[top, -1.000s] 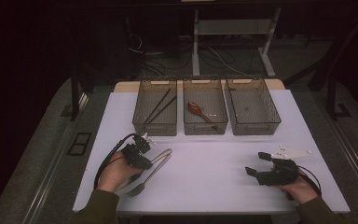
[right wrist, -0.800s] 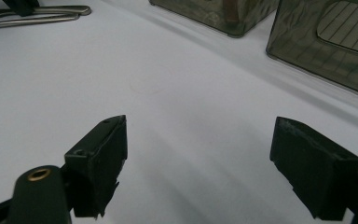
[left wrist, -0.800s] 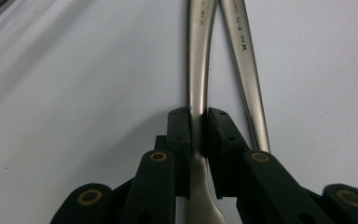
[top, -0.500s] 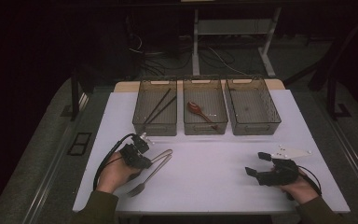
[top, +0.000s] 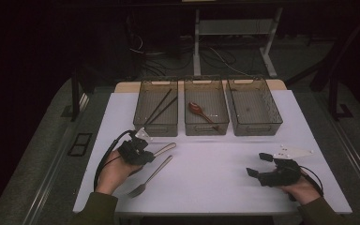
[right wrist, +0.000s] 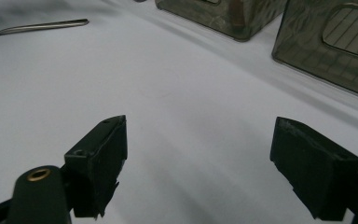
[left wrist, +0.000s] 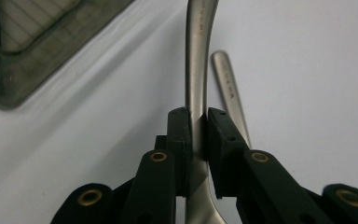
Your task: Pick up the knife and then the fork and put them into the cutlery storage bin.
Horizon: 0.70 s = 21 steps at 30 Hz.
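My left gripper (top: 140,151) at the table's front left is shut on the handle of a silver utensil (top: 165,148). In the left gripper view the pads (left wrist: 179,135) press on both sides of that handle (left wrist: 196,60), which runs away from the camera. A silver fork (top: 151,176) lies flat on the white table just right of the left hand, and its handle (left wrist: 229,88) shows beside the held one. My right gripper (top: 258,164) rests at the front right, open, with bare table between its jaws (right wrist: 198,172).
Three smoky plastic bins stand in a row at the back: the left bin (top: 143,123) holds dark chopsticks (top: 160,108), the middle bin (top: 205,130) holds a brown wooden spoon (top: 198,109), and the right bin (top: 275,112) holds nothing. The white table surface (top: 215,164) lies between the hands.
The left gripper has shifted slightly with the utensil in it, and the fork now lies apart from the held handle. The right gripper has kept still.
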Each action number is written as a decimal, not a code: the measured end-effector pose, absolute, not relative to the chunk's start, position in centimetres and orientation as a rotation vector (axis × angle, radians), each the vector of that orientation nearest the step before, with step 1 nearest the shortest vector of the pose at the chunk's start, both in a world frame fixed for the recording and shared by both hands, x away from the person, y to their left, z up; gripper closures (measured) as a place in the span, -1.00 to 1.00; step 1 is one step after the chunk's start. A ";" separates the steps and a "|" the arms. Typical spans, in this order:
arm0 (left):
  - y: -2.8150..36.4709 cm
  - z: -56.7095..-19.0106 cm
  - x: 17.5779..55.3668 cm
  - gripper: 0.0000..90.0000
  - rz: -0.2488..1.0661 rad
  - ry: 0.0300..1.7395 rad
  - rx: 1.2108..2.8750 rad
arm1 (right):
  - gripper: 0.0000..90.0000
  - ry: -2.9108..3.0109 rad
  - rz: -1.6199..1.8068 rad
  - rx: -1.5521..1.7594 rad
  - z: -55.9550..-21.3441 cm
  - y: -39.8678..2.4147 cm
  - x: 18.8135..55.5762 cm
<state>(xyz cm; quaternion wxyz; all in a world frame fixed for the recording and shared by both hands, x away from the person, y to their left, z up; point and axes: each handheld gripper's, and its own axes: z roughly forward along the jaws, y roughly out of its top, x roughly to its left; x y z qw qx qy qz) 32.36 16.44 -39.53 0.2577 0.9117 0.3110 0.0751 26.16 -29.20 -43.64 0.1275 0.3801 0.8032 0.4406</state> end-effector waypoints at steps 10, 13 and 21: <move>14.0 -38.4 31.4 0.76 0.176 0.699 2.428 | -0.65 2.480 1.247 0.974 -42.1 -28.2 26.2; 12.7 -38.1 31.2 0.76 0.163 0.632 2.425 | -0.63 2.524 1.224 0.922 -41.8 -27.8 26.4; 8.2 -38.2 30.4 0.76 0.078 0.436 2.451 | -0.46 2.633 1.212 0.718 -39.7 -25.5 27.2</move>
